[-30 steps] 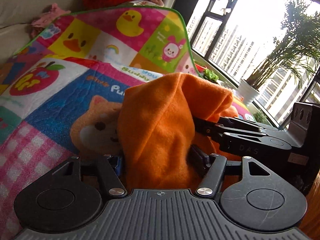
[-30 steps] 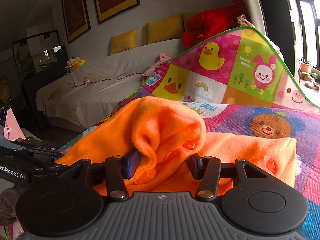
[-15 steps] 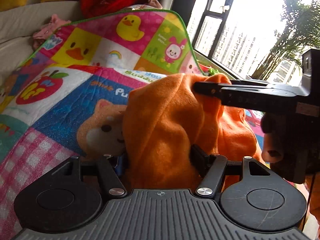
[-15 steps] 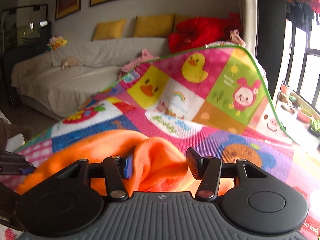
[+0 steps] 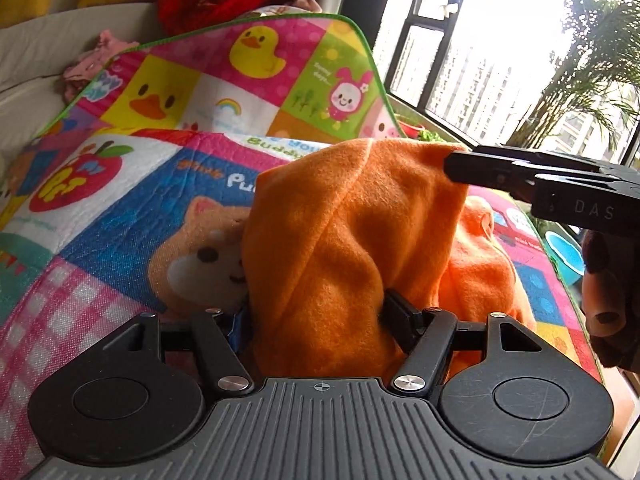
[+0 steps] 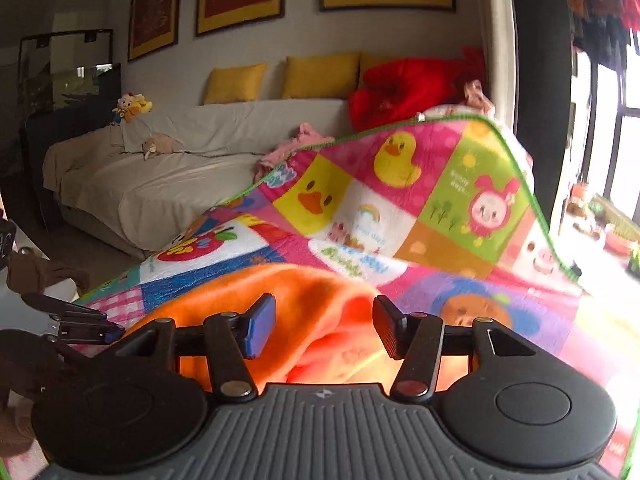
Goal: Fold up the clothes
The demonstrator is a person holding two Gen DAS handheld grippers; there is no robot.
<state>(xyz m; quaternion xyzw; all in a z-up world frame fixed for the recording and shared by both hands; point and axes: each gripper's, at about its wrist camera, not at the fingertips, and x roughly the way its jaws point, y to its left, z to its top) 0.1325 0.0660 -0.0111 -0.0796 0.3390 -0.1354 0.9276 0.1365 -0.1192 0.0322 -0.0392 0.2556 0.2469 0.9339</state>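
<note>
Orange fleece garment held up over the cartoon play mat by both grippers.

The orange fleece garment (image 5: 340, 240) hangs bunched above the cartoon play mat (image 5: 132, 184), its long axis roughly upright in the left wrist view, top edge stretched toward the right; loose folds lie on the mat beyond. The left gripper (image 5: 316, 312) is clamped on the lower bunch, cloth filling the narrow gap between its fingers. The right gripper (image 5: 454, 168) reaches in from the right, its tip pinching the garment's top corner. In the right wrist view its fingers (image 6: 260, 326) stand partly apart with orange cloth (image 6: 304, 320) bulging between them.
</note>
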